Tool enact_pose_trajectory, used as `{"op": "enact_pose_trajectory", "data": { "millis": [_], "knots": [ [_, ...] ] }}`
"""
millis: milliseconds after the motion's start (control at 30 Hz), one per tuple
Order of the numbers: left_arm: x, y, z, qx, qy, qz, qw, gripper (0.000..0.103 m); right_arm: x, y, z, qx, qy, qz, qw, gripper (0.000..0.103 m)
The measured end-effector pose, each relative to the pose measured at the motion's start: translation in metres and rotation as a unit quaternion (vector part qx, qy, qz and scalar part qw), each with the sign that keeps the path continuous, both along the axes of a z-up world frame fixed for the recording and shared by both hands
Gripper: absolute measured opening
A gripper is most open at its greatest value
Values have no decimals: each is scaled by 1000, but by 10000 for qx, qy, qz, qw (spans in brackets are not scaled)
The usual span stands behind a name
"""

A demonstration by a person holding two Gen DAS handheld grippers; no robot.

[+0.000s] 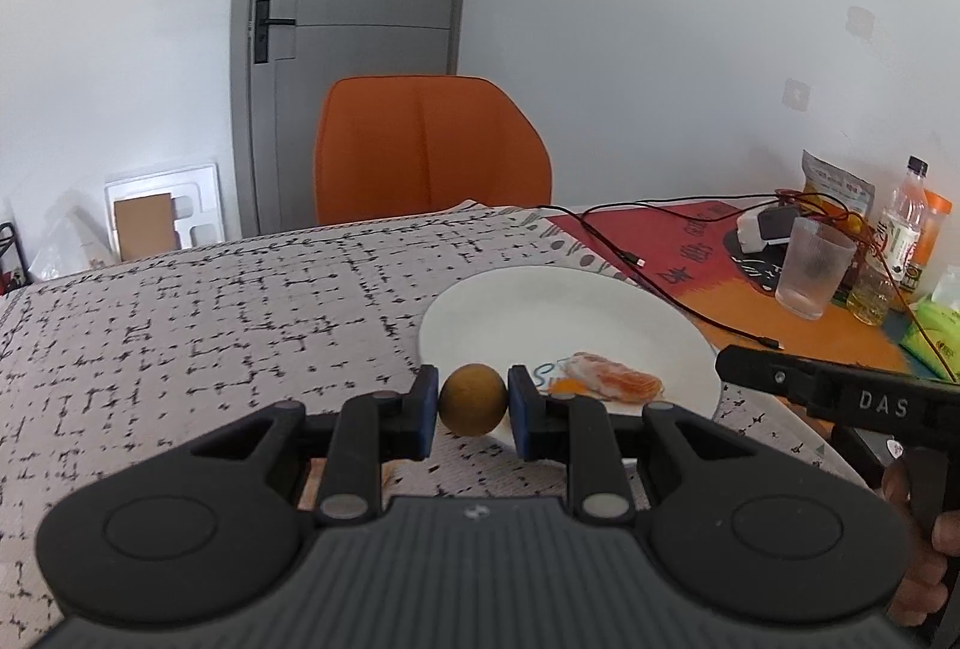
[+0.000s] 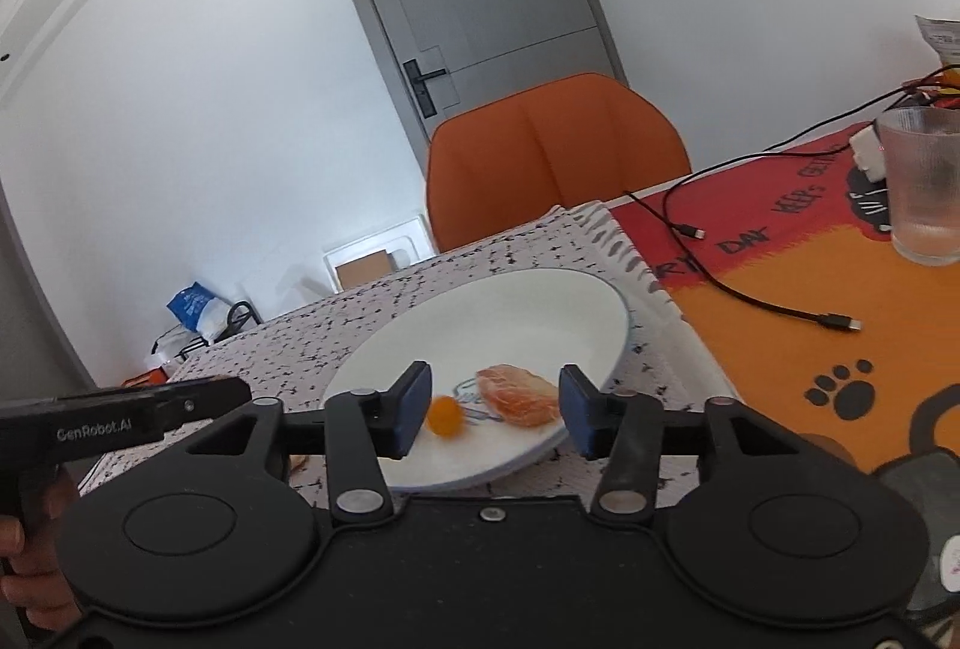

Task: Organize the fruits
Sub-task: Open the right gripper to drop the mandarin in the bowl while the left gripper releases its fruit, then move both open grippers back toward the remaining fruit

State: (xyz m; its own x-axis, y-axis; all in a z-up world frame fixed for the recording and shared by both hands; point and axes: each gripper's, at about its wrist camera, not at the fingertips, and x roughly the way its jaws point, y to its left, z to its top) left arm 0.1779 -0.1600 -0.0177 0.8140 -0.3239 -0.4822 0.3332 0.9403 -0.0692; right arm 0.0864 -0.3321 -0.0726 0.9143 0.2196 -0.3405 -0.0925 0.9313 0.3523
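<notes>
My left gripper (image 1: 472, 412) is shut on a small round brownish-yellow fruit (image 1: 472, 398), held at the near left rim of a white plate (image 1: 540, 307). A piece of peeled orange (image 1: 612, 378) lies on the plate's near right part. In the right wrist view my right gripper (image 2: 493, 412) is open and empty above the near side of the plate (image 2: 510, 313). The orange piece (image 2: 517, 395) lies between its fingers, and a small round orange-yellow fruit (image 2: 445, 415) lies by its left finger.
The plate sits on a black-and-white patterned cloth (image 1: 210, 307). To the right is an orange and red mat (image 2: 810, 301) with black cables (image 2: 744, 289), a ribbed glass (image 1: 813, 268), bottles (image 1: 894, 241) and snack bags. An orange chair (image 1: 429, 148) stands behind the table.
</notes>
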Motion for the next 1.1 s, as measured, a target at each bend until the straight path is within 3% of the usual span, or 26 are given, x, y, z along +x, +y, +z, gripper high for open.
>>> {"op": "enact_pose_trajectory", "data": {
  "millis": [433,500,633,767,1100],
  "knots": [
    [16,-30,3,45,-38,-267,9996,25,-7,-11,-5,57,41,-154,9999,50],
    [17,-32,6,79,-88,-270,9996,33,-8,-11,-5,57,52,-159,9998,50],
    [11,-25,12,227,-247,-59,9994,78,-7,-8,-5,75,71,-144,9998,56],
    [7,0,20,195,-363,294,9987,86,-4,-1,-4,68,77,-39,9999,59],
    [-7,57,26,265,-441,998,9937,94,-1,29,1,-55,13,267,9996,81]
  ]
}}
